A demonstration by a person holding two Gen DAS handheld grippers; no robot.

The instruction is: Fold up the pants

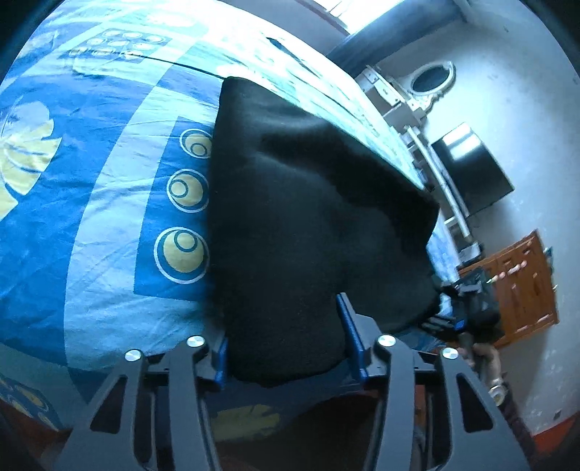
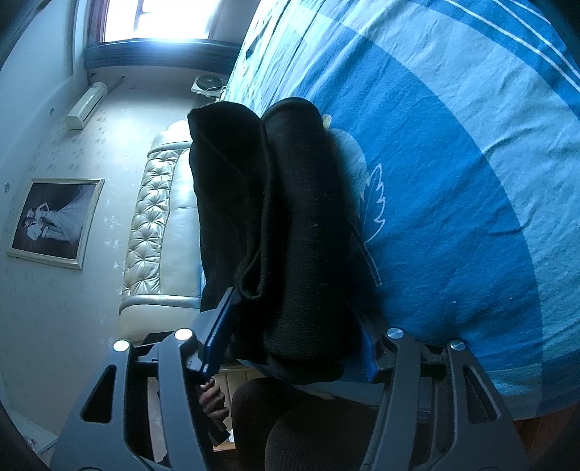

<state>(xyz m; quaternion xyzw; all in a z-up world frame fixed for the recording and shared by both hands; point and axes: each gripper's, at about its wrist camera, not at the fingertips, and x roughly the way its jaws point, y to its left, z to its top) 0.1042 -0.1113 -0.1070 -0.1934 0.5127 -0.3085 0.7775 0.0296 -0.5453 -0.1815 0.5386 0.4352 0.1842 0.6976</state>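
Observation:
The black pants (image 1: pixel 308 217) are folded into a thick bundle and held up off the blue patterned bedspread (image 1: pixel 101 203). My left gripper (image 1: pixel 286 347) is shut on one end of the pants, cloth bulging between its blue pads (image 1: pixel 349 326). In the right wrist view the pants (image 2: pixel 282 217) hang as two doubled layers. My right gripper (image 2: pixel 290 337) is shut on their other end, its left blue pad (image 2: pixel 217 326) pressed against the cloth. The right gripper also shows at the right in the left wrist view (image 1: pixel 456 319).
The bed (image 2: pixel 453 163) fills most of both views. A tufted cream headboard (image 2: pixel 159 224), a framed picture (image 2: pixel 54 221) and a window (image 2: pixel 156 18) lie beyond it. A wooden cabinet (image 1: pixel 522 286) and a dark screen (image 1: pixel 471 170) stand by the wall.

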